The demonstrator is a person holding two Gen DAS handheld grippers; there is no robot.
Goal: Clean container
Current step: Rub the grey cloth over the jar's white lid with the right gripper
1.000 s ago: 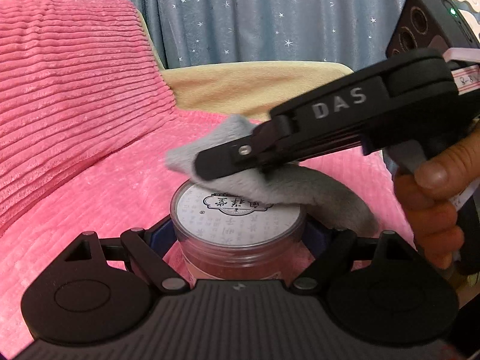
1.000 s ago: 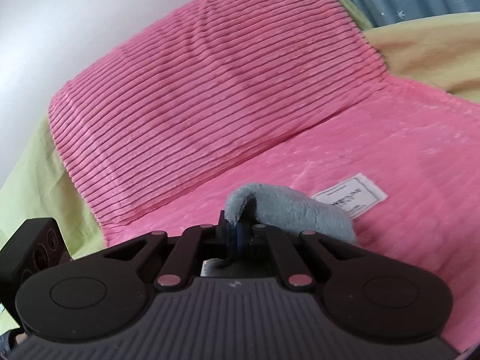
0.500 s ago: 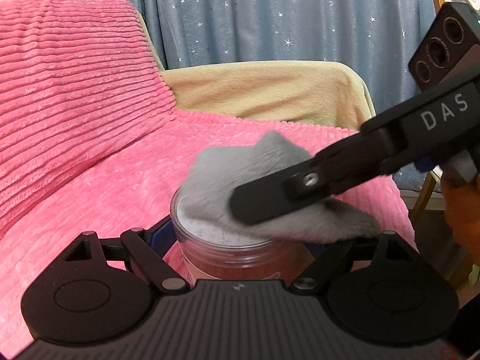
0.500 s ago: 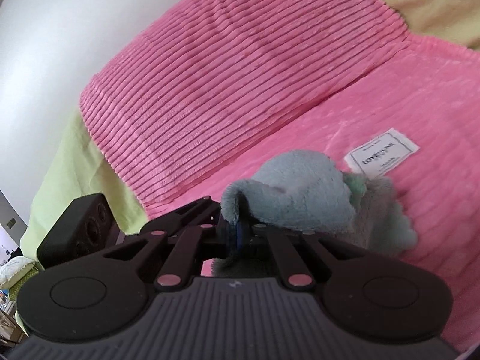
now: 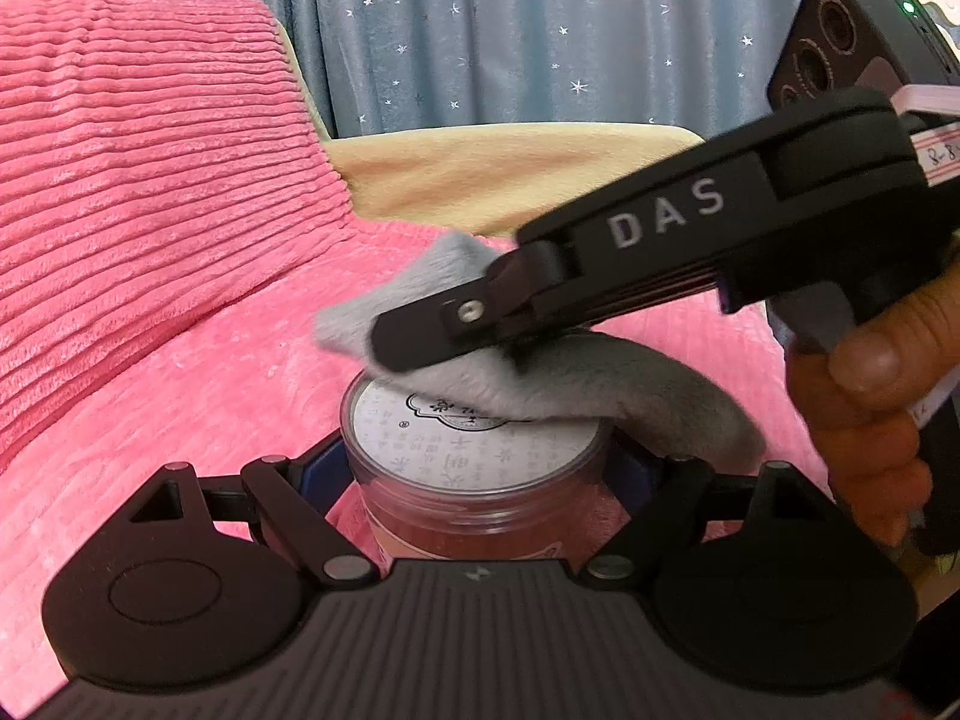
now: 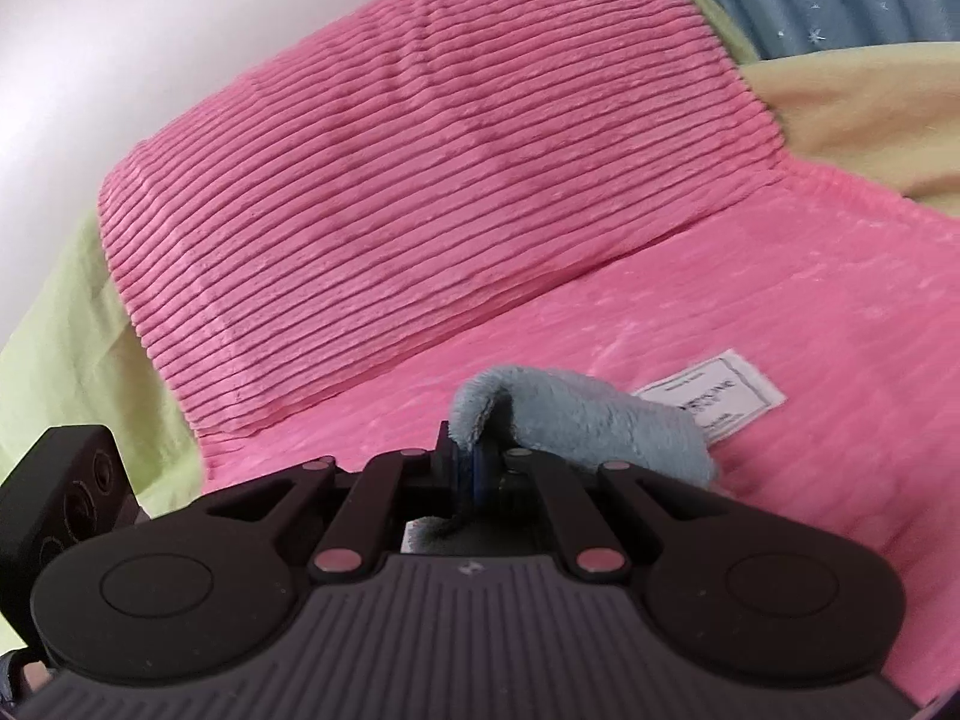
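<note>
A clear round container (image 5: pixel 474 480) with a white printed lid (image 5: pixel 456 438) sits between the fingers of my left gripper (image 5: pixel 477 471), which is shut on its sides. My right gripper (image 5: pixel 396 348) reaches in from the right, shut on a grey fluffy cloth (image 5: pixel 558 378). The cloth lies over the far right part of the lid and hangs down its right side. In the right wrist view the same cloth (image 6: pixel 576 414) is pinched in the shut right gripper (image 6: pixel 471 462) and folds over to the right; the container is hidden there.
A pink ribbed cushion (image 5: pixel 132 168) and pink blanket (image 5: pixel 198 396) cover a sofa with a beige armrest (image 5: pixel 492 174). A blue starred curtain (image 5: pixel 510 30) hangs behind. A hand (image 5: pixel 864 408) holds the right gripper's handle. A white label (image 6: pixel 714 396) lies on the blanket.
The right gripper has swept the cloth back across the lid, from covering most of it to its far right part, so the printed lid shows again. The left gripper kept still.
</note>
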